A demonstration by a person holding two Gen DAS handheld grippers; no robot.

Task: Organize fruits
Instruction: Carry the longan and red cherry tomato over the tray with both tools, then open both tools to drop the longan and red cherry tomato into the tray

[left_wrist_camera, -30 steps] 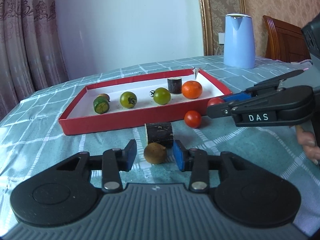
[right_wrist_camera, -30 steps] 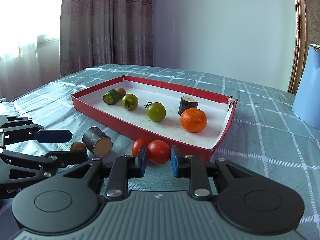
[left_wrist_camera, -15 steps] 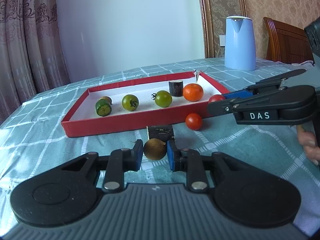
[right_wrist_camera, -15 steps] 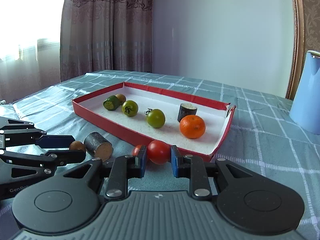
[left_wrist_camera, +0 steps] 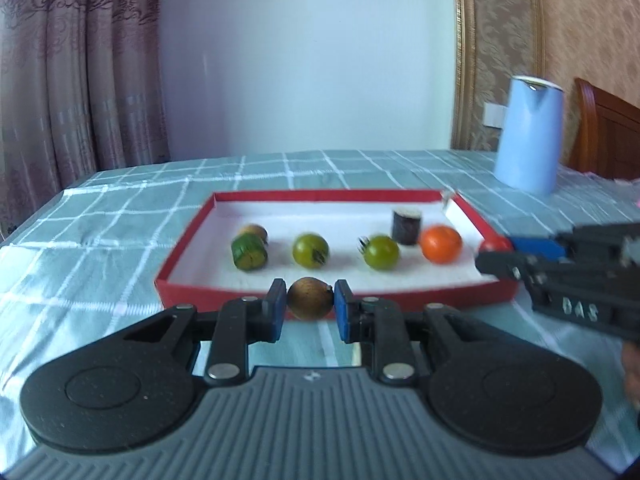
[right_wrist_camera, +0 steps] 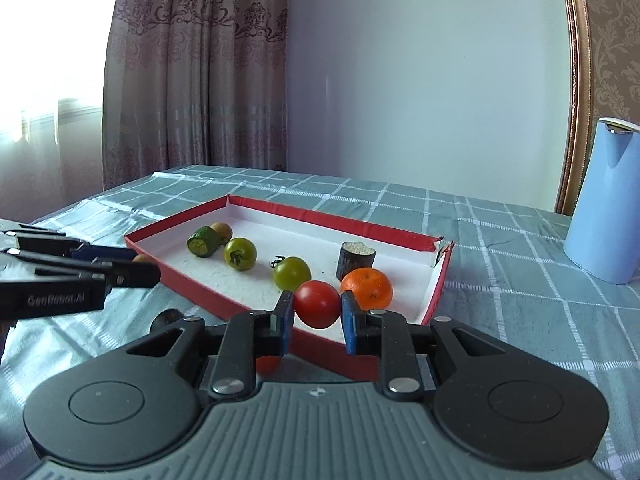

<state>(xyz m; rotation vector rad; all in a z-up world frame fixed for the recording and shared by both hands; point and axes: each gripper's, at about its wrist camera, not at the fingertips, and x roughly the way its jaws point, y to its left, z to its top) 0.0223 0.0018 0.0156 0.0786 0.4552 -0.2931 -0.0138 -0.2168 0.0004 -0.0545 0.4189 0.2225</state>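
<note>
My left gripper (left_wrist_camera: 310, 300) is shut on a small brown round fruit (left_wrist_camera: 309, 297), held above the table just before the near wall of the red tray (left_wrist_camera: 192, 236). My right gripper (right_wrist_camera: 316, 305) is shut on a red tomato (right_wrist_camera: 317, 303), lifted at the tray's (right_wrist_camera: 438, 280) near right corner. In the tray lie a green cucumber piece (left_wrist_camera: 249, 251), a brown fruit (left_wrist_camera: 255, 231), two green tomatoes (left_wrist_camera: 310, 249) (left_wrist_camera: 382, 252), a dark cylinder piece (left_wrist_camera: 406, 226) and an orange (left_wrist_camera: 440, 243). A second red tomato (right_wrist_camera: 267, 364) lies on the cloth, partly hidden under my right fingers.
A blue kettle (left_wrist_camera: 528, 144) stands on the checked teal tablecloth (left_wrist_camera: 100, 240) at the back right, with a wooden chair (left_wrist_camera: 608, 132) behind it. A dark cylinder piece (right_wrist_camera: 166, 317) lies on the cloth before the tray. Curtains hang at the left.
Both grippers have risen from the cloth with their fruits and moved toward the tray. The left gripper closed on the brown fruit a second ago; the right was shut on the tomato throughout.
</note>
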